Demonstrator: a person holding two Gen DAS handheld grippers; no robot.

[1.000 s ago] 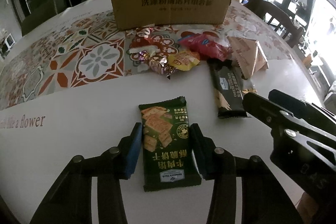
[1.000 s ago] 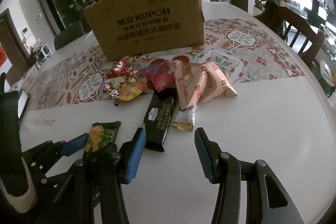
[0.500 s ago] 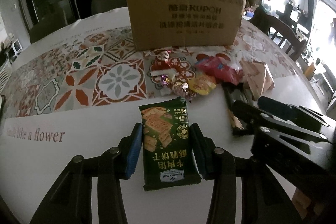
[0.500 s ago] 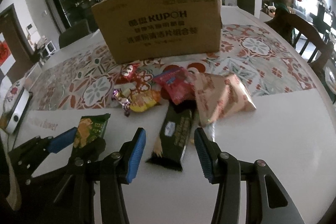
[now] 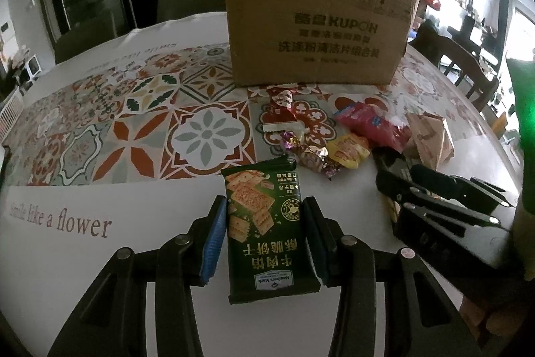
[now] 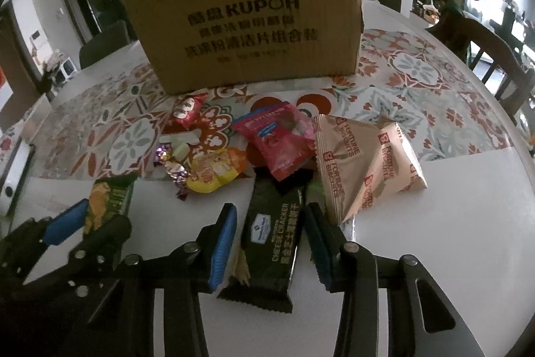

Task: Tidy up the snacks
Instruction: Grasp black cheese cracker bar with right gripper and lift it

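My left gripper [image 5: 264, 203] is shut on a green cracker pack [image 5: 264, 236], which lies lengthwise between its blue pads above the white table. That same pack [image 6: 110, 193] shows at the lower left of the right wrist view. My right gripper [image 6: 271, 209] straddles a black cheese cracker pack [image 6: 271, 243] lying on the table. Its jaws are closing, with a thin gap still showing at the left pad. A brown cardboard box [image 6: 247, 32] stands upright behind the snack pile.
Loose snacks lie before the box: a red packet [image 6: 281, 139], beige fortune biscuit packets [image 6: 354, 163], a yellow packet [image 6: 214, 169], foil candies [image 6: 174, 169]. A patterned runner [image 5: 207, 136] covers the table's middle. Wooden chairs [image 6: 491, 56] stand at the right.
My right gripper moved forward until the black pack came between its fingers, and its jaws narrowed. My left gripper drifted with the green pack still in it.
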